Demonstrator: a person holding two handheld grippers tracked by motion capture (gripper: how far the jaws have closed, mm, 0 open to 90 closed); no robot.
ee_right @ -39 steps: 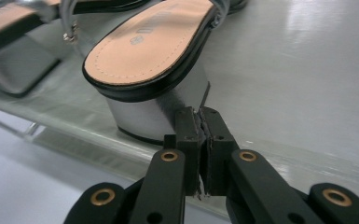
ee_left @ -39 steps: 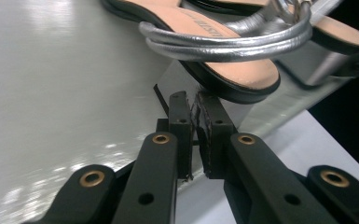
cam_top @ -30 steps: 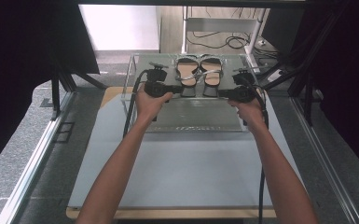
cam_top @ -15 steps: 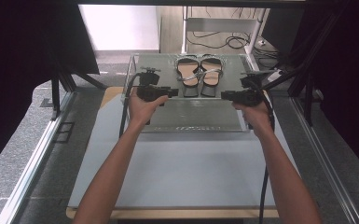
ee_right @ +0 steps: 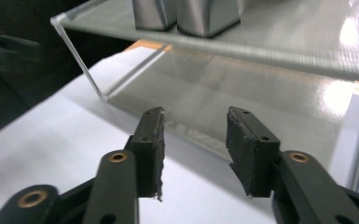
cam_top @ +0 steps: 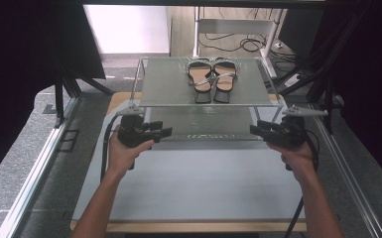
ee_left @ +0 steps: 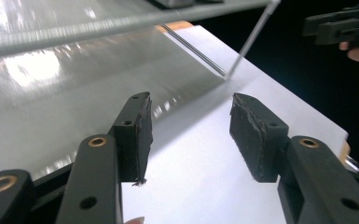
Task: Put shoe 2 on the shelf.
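A white table (cam_top: pixel 193 193) carried a two-tier metal shelf rack (cam_top: pixel 168 89), and a pair of sandals (cam_top: pixel 212 79) lay side by side on its upper tier. The left gripper (cam_top: pixel 164 132) and right gripper (cam_top: pixel 254 130) flanked the rack's front corners, jaws spread wide and empty.

Glare on shelf (ee_left: pixel 37 70), perhaps overhead lighting

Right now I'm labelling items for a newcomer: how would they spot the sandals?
Find the two-level clear rack at the table's far end. On its top shelf, right of centre, lie the sandals, a pair side by side. Nothing else sits on the rack; they have tan insoles, dark edges and pale crossing straps.
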